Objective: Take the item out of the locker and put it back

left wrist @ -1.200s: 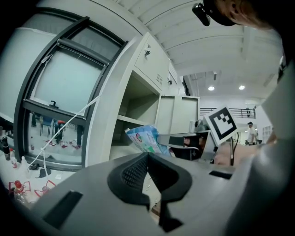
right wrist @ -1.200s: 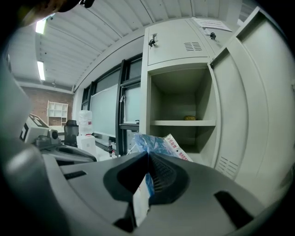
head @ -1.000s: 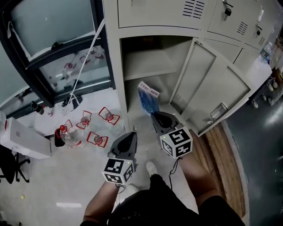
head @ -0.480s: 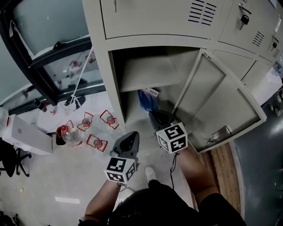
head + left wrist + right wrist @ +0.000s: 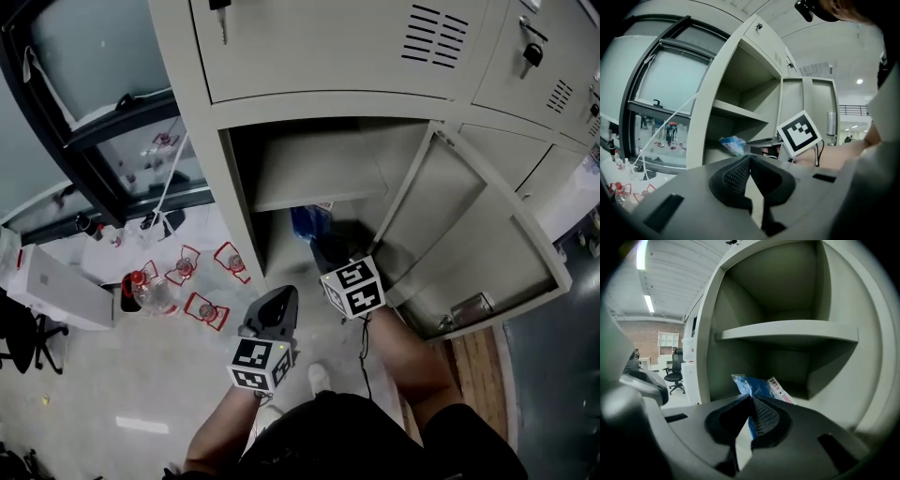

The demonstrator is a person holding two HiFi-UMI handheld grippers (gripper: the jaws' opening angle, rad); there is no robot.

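**R tongs pinch blue pkt at locker mouth**

We see R tongs (image 5: 321, 244) with tips at the mouth of the open locker (image 5: 232, 187), lower compartment, under the shelf (image 5: 319, 173). Jaws are closed on the blue pkt (image 5: 757, 386), and a blue strip shows pinched btw the pads. The rest of the pkt sticks out ahead of and above the R tips, inside the compartment. L tongs (image 5: 279, 296) are outside the locker, left of and behind R tongs, jaws together w/ nothing btw them. The door (image 5: 469, 244) stands open to the right of R tongs. Bottles (image 5: 155, 292) are on the floor, well left of L tongs.
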